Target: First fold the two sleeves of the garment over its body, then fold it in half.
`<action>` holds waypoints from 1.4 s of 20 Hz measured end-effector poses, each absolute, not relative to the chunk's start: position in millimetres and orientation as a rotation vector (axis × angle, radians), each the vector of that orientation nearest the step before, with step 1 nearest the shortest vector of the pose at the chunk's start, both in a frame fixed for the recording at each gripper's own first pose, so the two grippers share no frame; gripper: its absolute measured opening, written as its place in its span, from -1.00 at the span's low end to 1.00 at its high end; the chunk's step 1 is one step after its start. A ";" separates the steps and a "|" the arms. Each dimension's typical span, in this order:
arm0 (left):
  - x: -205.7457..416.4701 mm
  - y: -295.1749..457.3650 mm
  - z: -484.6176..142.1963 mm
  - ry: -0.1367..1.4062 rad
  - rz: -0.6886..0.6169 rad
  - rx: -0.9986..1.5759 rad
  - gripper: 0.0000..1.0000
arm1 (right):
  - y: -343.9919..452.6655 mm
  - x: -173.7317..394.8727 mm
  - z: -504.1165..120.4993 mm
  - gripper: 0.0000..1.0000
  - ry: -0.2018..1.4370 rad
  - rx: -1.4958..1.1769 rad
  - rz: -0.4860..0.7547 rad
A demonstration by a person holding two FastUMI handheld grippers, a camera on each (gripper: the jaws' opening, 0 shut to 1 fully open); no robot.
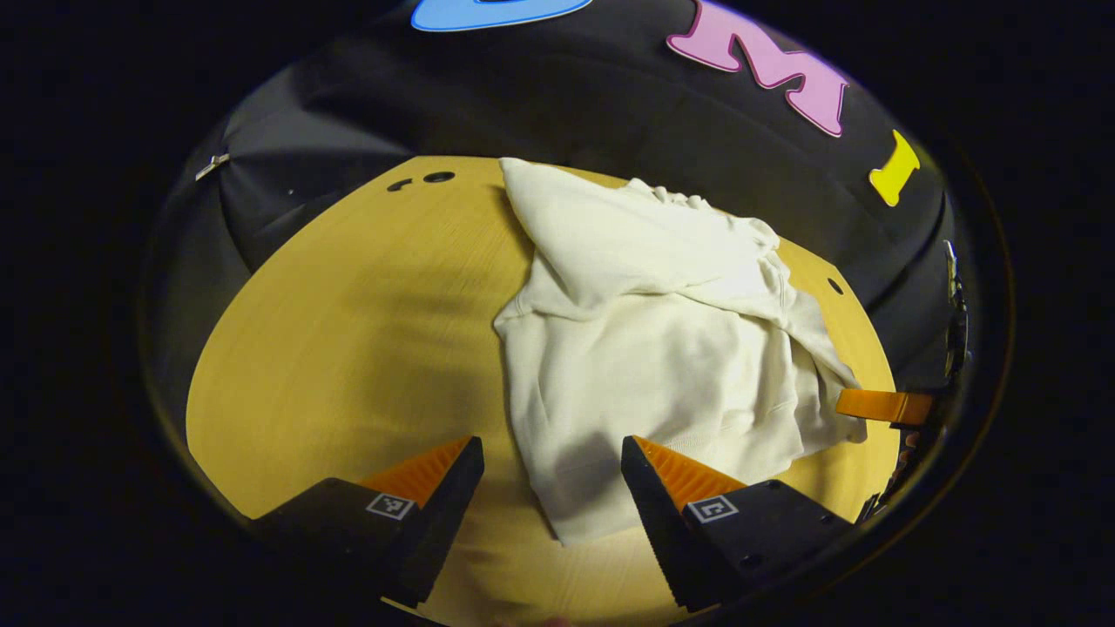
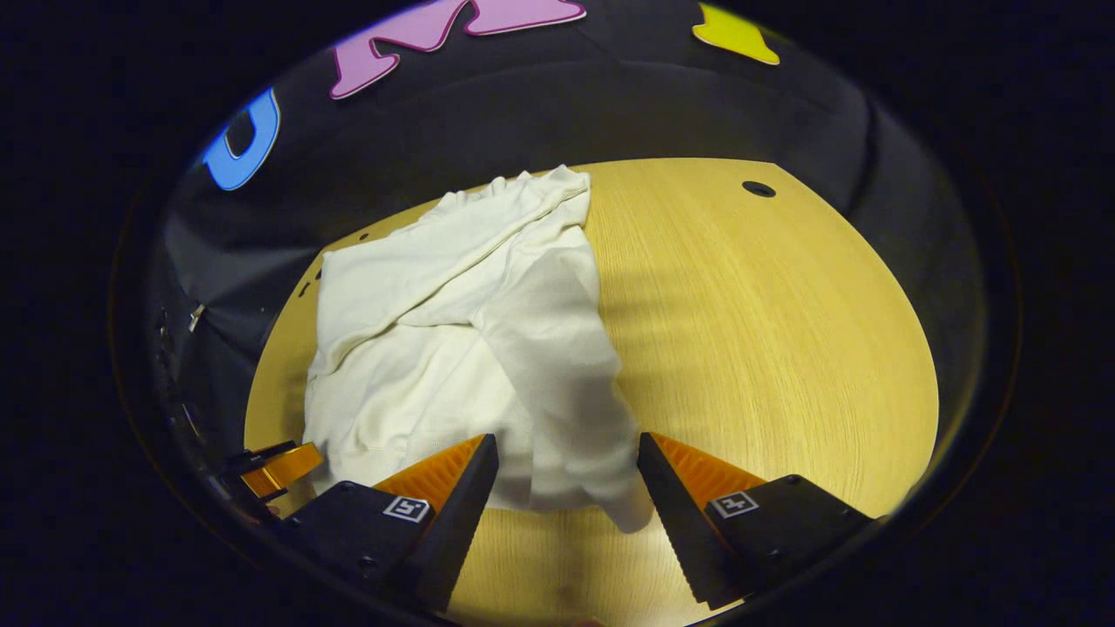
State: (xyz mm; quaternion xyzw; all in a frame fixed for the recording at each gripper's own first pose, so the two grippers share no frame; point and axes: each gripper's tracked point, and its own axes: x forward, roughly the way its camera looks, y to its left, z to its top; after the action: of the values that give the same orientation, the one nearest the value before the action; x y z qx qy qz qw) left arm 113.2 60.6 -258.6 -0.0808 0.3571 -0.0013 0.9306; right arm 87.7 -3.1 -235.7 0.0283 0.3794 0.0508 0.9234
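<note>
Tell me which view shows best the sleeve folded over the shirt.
The right gripper view: the sleeve runs whole down the middle of the shirt. In the left gripper view the sleeve lies along the shirt's far edge, partly bunched.

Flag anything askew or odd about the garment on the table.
The cream sweatshirt lies rumpled, not flat: both sleeves are over the body, but the right sleeve runs diagonally and overhangs the hem, and fabric bunches at the far end.
</note>
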 end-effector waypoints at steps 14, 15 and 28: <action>118.2 16.0 -274.9 0.731 -0.066 -0.013 0.16 | 1.2 92.4 -261.3 0.11 0.805 -0.046 0.039; 119.2 11.2 -273.8 0.722 -0.069 -0.010 -0.41 | 3.9 93.2 -261.0 -0.20 0.809 -0.044 0.043; 140.7 9.9 -179.0 0.633 -0.136 -0.250 -0.87 | 31.1 117.5 -195.6 -0.79 0.752 0.148 0.211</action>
State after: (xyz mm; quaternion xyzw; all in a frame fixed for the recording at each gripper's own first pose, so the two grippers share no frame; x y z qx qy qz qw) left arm 140.7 9.9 -179.0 -0.1223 0.3100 -0.0668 0.9405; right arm 117.5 31.1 -195.6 0.0721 0.3661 0.1027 0.9221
